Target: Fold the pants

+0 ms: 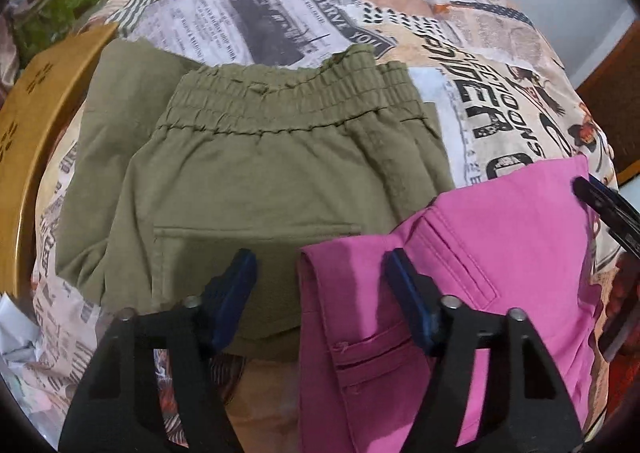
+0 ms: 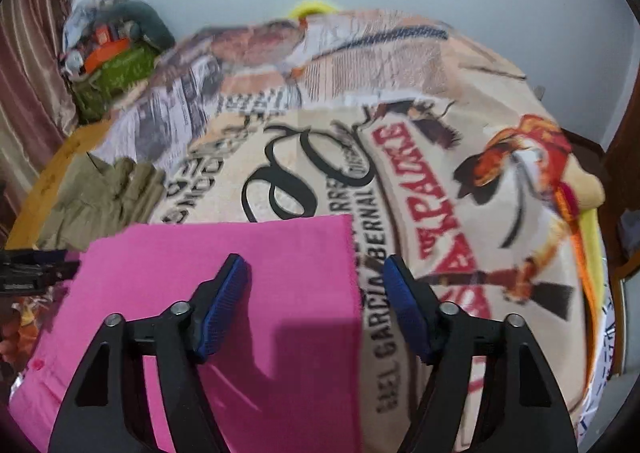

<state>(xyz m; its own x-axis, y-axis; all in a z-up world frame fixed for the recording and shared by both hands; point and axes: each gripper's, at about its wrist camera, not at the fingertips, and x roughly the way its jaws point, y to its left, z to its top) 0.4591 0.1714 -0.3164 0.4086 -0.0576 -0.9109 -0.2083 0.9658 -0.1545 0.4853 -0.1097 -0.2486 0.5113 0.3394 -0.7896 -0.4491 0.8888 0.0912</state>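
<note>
Pink pants (image 1: 500, 233) lie folded on the printed bedspread (image 1: 320, 13), back pockets showing. My left gripper (image 1: 320, 285) hangs open just above them, one finger over the pink left edge and the other over the olive pants (image 1: 260, 173). The olive pants lie folded beside the pink ones, elastic waistband away from me. In the right wrist view my right gripper (image 2: 316, 269) is open over the right edge of the pink pants (image 2: 200, 245), its left finger above the cloth and its right finger above the bedspread (image 2: 400, 173). Neither gripper's pads press on anything.
A wooden bed frame (image 1: 36, 133) runs along the left side. A pile of bags and clutter (image 2: 116, 73) sits at the far left corner by a curtain. The olive pants (image 2: 104, 193) lie left of the pink ones. A dark wooden piece (image 1: 612, 93) stands at the right.
</note>
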